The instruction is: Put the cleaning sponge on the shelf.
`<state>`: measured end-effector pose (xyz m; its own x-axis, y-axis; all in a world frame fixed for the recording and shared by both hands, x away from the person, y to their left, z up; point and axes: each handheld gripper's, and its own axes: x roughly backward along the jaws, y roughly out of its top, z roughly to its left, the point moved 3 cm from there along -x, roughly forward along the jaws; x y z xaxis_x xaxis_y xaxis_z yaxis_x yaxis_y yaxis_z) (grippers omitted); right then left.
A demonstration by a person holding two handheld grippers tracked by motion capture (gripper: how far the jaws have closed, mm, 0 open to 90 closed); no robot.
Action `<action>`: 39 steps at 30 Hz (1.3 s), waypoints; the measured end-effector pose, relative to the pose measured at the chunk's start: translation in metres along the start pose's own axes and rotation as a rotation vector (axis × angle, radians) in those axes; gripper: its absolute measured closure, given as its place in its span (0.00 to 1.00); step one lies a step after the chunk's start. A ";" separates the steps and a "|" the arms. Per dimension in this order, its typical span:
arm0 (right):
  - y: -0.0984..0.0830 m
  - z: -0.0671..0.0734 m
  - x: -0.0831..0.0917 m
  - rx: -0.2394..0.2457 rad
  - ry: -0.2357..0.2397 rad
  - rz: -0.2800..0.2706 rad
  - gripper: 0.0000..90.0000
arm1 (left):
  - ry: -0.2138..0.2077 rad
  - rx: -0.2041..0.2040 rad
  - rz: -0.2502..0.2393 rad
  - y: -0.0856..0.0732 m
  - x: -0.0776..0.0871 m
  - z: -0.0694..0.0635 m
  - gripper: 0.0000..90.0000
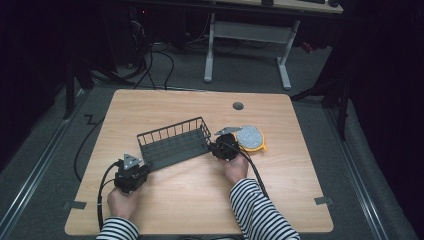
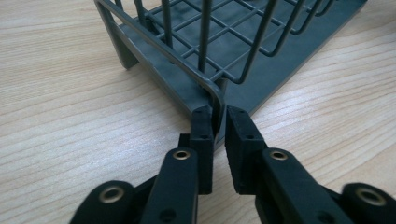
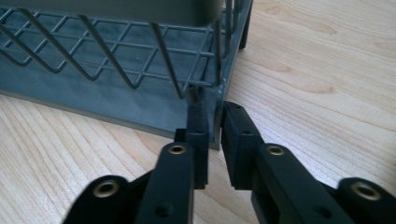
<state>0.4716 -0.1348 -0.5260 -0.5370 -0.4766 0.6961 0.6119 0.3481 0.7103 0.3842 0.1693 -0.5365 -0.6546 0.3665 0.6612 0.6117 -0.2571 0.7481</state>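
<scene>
**Both grippers clamped on the wire basket's corners**

A dark grey wire basket (image 1: 175, 142) lay on the wooden worktop (image 1: 200, 200), set at a slant near its middle, with its long sides running from lower left to upper right in the high view. The person's left gripper (image 1: 137, 167) met the basket at its near left corner, and the right gripper (image 1: 216, 147) met it at the right end. Striped sleeves (image 1: 257, 210) came in from the bottom edge of that view.

In the left gripper view, the two black jaws stood almost together, pinching the rounded corner of the basket's rim (image 2: 215, 100) between their pads. The basket's solid base rested flat on the worktop beyond them.

In the right gripper view, the jaws were likewise drawn close, clamped on the upright corner wire (image 3: 215, 93) of the basket, with only that thin piece between the pads.

Just beside the right gripper, on its far side, a round yellow-rimmed scouring pad (image 1: 250, 137) with a grey speckled top lay on the worktop, close to the basket's right end. A small dark grommet (image 1: 238, 106) sat in the worktop farther back.
</scene>
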 end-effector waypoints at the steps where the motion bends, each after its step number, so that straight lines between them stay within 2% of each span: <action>1: -0.001 -0.001 0.000 -0.002 -0.002 0.001 0.95 | 0.000 0.001 -0.001 0.000 0.000 0.000 0.94; 7: -0.001 -0.001 0.001 0.006 -0.008 0.005 0.96 | -0.001 -0.011 -0.005 -0.001 0.001 -0.001 0.96; 21: -0.012 -0.004 0.017 0.031 -0.007 0.027 0.96 | -0.045 -0.041 -0.008 -0.004 0.003 -0.014 0.96; 39: -0.043 -0.006 0.051 0.037 0.000 0.039 0.96 | -0.105 -0.080 -0.013 -0.010 0.008 -0.037 0.96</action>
<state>0.4214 -0.1787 -0.5221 -0.5129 -0.4620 0.7235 0.6107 0.3960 0.6857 0.3564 0.1413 -0.5371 -0.6098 0.4608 0.6449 0.5633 -0.3204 0.7616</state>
